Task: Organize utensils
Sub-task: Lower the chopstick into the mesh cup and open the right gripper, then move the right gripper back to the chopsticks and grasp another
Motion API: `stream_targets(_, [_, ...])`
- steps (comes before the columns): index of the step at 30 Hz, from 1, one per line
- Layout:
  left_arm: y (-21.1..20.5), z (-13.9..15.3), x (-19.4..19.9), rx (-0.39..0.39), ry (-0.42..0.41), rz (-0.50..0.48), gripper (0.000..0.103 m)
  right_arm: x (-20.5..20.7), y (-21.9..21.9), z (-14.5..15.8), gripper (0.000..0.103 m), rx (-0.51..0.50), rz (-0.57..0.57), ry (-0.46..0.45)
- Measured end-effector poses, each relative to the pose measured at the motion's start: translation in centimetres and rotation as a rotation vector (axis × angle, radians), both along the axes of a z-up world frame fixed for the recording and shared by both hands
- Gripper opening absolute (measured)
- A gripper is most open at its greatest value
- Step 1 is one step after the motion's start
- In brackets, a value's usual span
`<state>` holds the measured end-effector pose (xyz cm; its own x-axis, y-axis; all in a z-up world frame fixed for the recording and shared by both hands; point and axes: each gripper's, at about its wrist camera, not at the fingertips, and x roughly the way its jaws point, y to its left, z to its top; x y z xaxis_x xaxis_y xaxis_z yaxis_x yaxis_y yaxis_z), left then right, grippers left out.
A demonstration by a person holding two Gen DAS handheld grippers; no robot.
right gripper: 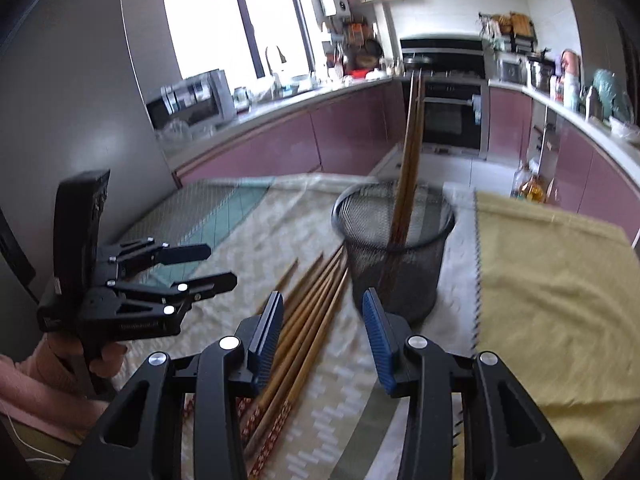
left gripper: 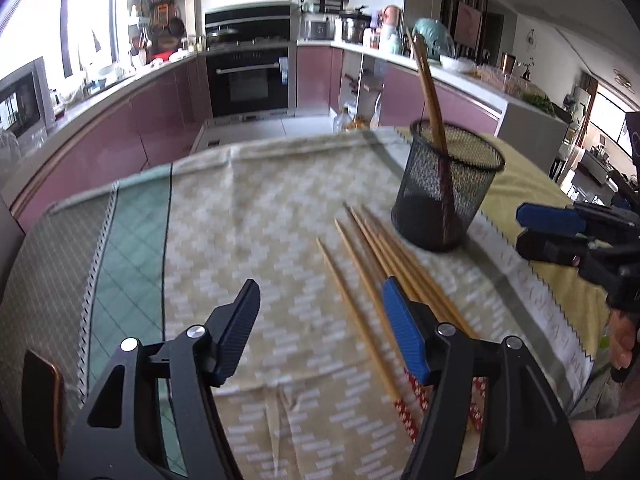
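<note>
Several loose wooden chopsticks point(left gripper: 376, 240) point(right gripper: 316, 304) with red patterned ends lie side by side on the patterned tablecloth point(left gripper: 248, 216). To their right stands a black mesh cup point(left gripper: 440, 192) point(right gripper: 396, 272) with a few chopsticks point(left gripper: 430, 96) point(right gripper: 412, 140) upright in it. My left gripper point(left gripper: 320, 292) point(right gripper: 216, 266) hovers open over the loose chopsticks and grips nothing. My right gripper point(right gripper: 323, 300) point(left gripper: 536, 228) is open above the same bundle, just in front of the cup, with nothing pinched.
A yellow cloth point(right gripper: 552, 280) point(left gripper: 520, 184) covers the table's right side. Beyond the table's far edge are an oil bottle point(left gripper: 348, 120) on the floor, an oven point(left gripper: 248, 80) and purple kitchen cabinets. A dark flat object point(left gripper: 40, 392) lies at the lower left.
</note>
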<state>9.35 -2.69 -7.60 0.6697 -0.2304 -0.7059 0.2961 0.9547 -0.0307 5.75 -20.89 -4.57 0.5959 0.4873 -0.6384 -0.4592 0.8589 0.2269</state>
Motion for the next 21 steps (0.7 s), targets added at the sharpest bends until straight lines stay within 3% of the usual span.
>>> stream_targets(8, [-0.3,-2.6,-1.3,0.003,0.064,0.007,0.06,0.2,1.7,-3.6,0.039,-0.041,-0.016,0.09])
stream_targets(21, [-1.2,-3.6,-0.9,0.016,0.106,0.008,0.057,0.6,2.7,-4.7,0.033,-0.101,-0.061,0.102])
